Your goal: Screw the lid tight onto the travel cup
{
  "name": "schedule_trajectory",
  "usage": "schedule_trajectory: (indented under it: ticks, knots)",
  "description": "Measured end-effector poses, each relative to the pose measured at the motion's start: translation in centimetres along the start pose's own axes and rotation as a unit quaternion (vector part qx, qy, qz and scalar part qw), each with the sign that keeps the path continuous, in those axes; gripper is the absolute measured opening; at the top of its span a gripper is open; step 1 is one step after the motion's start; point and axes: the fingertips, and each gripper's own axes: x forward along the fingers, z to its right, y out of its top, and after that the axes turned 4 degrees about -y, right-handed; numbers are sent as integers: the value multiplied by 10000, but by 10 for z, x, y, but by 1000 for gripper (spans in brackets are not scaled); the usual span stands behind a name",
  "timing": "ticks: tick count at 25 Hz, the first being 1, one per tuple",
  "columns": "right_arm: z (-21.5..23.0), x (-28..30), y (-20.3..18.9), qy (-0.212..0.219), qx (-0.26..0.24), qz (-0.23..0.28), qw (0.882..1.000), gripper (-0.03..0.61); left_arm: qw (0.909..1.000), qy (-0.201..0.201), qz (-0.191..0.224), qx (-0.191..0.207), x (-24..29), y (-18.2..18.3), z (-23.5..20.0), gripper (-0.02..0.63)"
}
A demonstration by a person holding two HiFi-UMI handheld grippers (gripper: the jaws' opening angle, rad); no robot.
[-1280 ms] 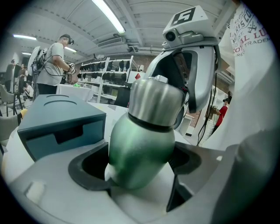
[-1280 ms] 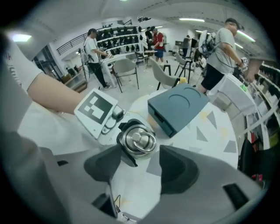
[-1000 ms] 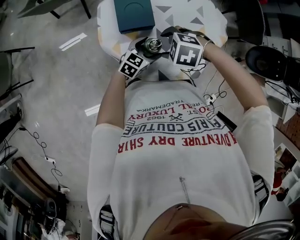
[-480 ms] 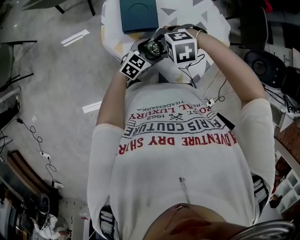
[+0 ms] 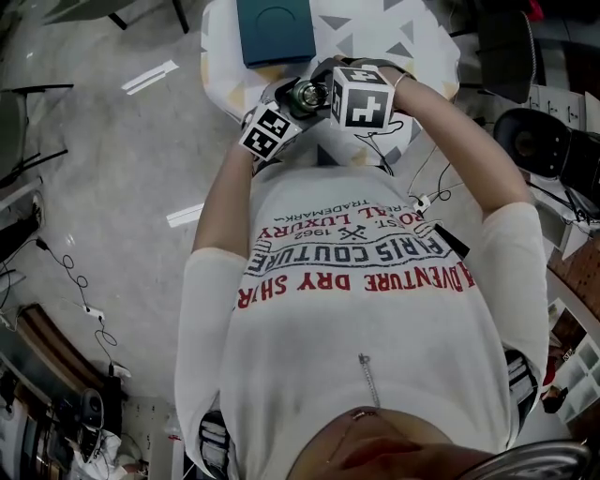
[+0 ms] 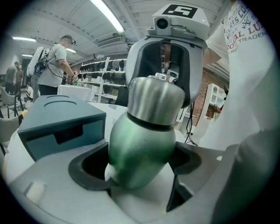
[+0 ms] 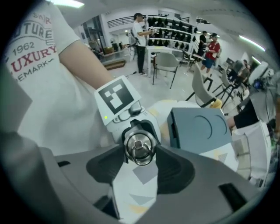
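Observation:
The travel cup [image 6: 142,148] has a green body and a steel lid [image 6: 155,98]. It sticks out from between the jaws of my left gripper [image 6: 140,175], which is shut on its body. In the right gripper view the lid [image 7: 140,146] faces me end on. My right gripper [image 7: 140,152] is closing, with one dark pad touching each side of the lid. The head view shows both grippers meeting at the cup [image 5: 307,92] above the table's near edge, the left gripper [image 5: 293,101] below left and the right gripper [image 5: 321,86] to the right.
A blue-grey box [image 5: 272,28] sits on the white table [image 5: 375,28] with grey triangles, just beyond the cup. People, chairs and shelves stand far off in the room. Cables and dark gear lie on the floor to the right.
My right gripper has moved left across the table edge and come up against the cup's lid. The left gripper and cup have stayed about where they were.

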Motion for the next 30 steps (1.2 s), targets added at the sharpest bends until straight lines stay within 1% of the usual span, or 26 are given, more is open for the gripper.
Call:
schedule_trajectory:
  ticks: [3,5,8,11,13,15,17,21,24,26,28,30]
  knots:
    - [4,-1,0,-244,809,71,9964,236,10000,11,82,4,0,5,-1,414]
    - [5,-1,-1,-401,1429,138,9888,236,10000,5,89,24,0,6,0,414]
    - [3,-4,-1,-650,2257,301,9716,236,10000,-10,17,65,-2,3,5,414]
    - [4,-4,-1,-924,2920,438,9509,236,9999,17,10,98,-3,3,6,413]
    - [5,-3,-4,-1122,3234,511,9382,236,9999,14,9,107,0,2,5,413]
    - [5,-2,-6,-1245,3397,612,9303,236,10000,15,7,92,1,2,6,413]
    - [6,-3,-7,-1262,3467,697,9268,236,10000,19,7,79,1,2,6,413]
    - [6,-3,-6,-1242,3407,797,9285,238,10000,20,-3,74,0,2,5,413]
    - [6,-5,-6,-1364,3211,902,9328,246,10000,34,25,69,1,2,5,414]
    - [5,-16,3,-1423,3112,1302,9306,259,9999,69,109,75,1,5,4,414]
    - [7,-35,17,-1506,3078,1974,9185,259,9999,80,134,72,0,6,5,414]
    - [12,-53,25,-1748,3015,2459,9045,259,9999,93,129,56,0,5,5,414]
